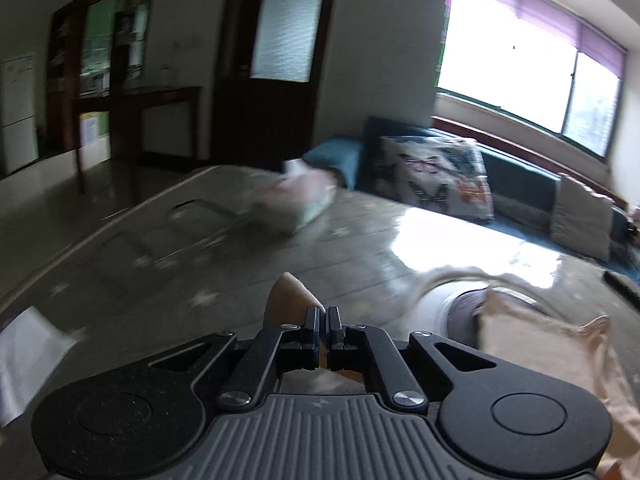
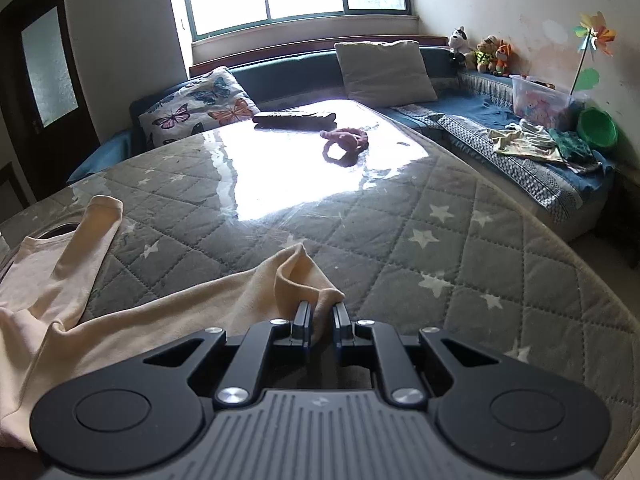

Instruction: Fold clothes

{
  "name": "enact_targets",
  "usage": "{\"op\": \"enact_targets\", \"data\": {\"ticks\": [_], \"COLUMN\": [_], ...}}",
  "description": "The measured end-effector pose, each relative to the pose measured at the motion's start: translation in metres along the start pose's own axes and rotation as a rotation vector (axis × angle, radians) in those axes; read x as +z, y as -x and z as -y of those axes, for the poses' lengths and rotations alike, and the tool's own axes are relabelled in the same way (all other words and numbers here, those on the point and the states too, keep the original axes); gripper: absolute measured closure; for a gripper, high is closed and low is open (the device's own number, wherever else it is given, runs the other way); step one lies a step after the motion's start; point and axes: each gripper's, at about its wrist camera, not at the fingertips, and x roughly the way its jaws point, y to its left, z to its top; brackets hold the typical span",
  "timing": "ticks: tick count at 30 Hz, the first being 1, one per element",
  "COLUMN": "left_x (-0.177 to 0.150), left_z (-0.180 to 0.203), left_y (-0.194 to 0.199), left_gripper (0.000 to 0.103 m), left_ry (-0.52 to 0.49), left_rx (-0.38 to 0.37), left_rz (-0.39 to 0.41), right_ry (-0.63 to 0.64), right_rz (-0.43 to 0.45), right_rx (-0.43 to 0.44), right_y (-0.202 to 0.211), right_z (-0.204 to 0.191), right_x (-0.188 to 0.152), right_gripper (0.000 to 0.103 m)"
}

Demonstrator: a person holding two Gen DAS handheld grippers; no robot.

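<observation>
Right gripper [image 2: 321, 316]: jaws narrowed on a bunched corner of the cream garment [image 2: 168, 304], fabric pinched between them and poking out ahead toward 12 o'clock

Left gripper [image 1: 324, 322]: jaws nearly together with a cream fold standing up between them at 11 o'clock; view is motion-blurred, but it reads as clamped on the same garment, more of which shows at 4 o'clock of that view

Garment location: spread over the near edge of the quilted star-print table cover [image 2: 440, 240], trailing from the right gripper toward 9 o'clock, one strap or sleeve lying flat at 10 o'clock

Handling, my judgement: thin knit, light, limp, no stiffness; it will sag between the two grips and drape wherever slack. Cover looks glossy under a clear film, so cloth may slide when dragged. Best holds are hem corners or seams, both layers together, keeping tension across

Other items: pink cord [image 2: 344, 144] and dark remote [image 2: 294, 119] at 12 o'clock, butterfly pillow [image 2: 200, 110] at 11 o'clock, well apart from the garment
</observation>
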Motion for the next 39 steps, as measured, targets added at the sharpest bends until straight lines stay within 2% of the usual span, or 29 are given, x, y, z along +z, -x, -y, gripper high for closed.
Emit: {"op": "enact_targets", "data": {"ticks": [7, 11, 15, 18, 24, 27, 28, 29, 31, 33, 36, 39], "left_x": [-0.024, -0.033, -0.040, -0.043, -0.048, -0.052, -0.055, -0.057, -0.061, -0.064, -0.072, -0.080], "left_z": [-0.052, -0.070, -0.080, -0.073, -0.032, -0.005, 0.004, 0.014, 0.032, 0.049, 0.075, 0.098], "left_y": [0.026, 0.043, 0.043, 0.051, 0.056, 0.061, 0.062, 0.064, 0.066, 0.067, 0.070, 0.073], "left_gripper": [0.101, 0.103, 0.103, 0.102, 0.098, 0.081, 0.071, 0.067, 0.063, 0.062, 0.062, 0.056], "left_ry": [0.073, 0.076, 0.071, 0.030, -0.109, -0.175, -0.198, -0.224, -0.270, -0.302, -0.354, -0.430], "left_rx": [0.080, 0.123, 0.146, 0.097, -0.062, -0.154, -0.181, -0.214, -0.270, -0.329, -0.407, -0.470], "left_rz": [-0.022, -0.010, -0.062, -0.068, -0.071, -0.084, -0.087, -0.093, -0.097, -0.105, -0.119, -0.131], "right_ry": [-0.008, -0.014, 0.003, -0.006, 0.023, 0.000, -0.009, -0.015, -0.007, 0.007, 0.023, 0.018], "right_rz": [0.011, 0.028, 0.013, 0.010, 0.036, 0.038, 0.039, 0.043, 0.046, 0.041, 0.018, 0.005], "right_rx": [-0.013, -0.038, -0.043, -0.055, -0.081, -0.086, -0.084, -0.080, -0.051, -0.044, -0.056, -0.087], "right_y": [0.003, 0.008, 0.006, 0.011, 0.025, 0.024, 0.024, 0.025, 0.024, 0.021, 0.009, 0.006], "right_z": [0.001, 0.002, 0.002, 0.003, 0.000, 0.006, 0.007, 0.008, 0.006, 0.003, 0.001, 0.003], "right_x": [-0.003, -0.005, -0.008, -0.007, -0.003, -0.002, -0.002, -0.001, -0.001, -0.001, -0.002, -0.004], "right_gripper": [0.097, 0.098, 0.097, 0.095, 0.093, 0.092, 0.092, 0.091, 0.087, 0.079, 0.079, 0.079]}}
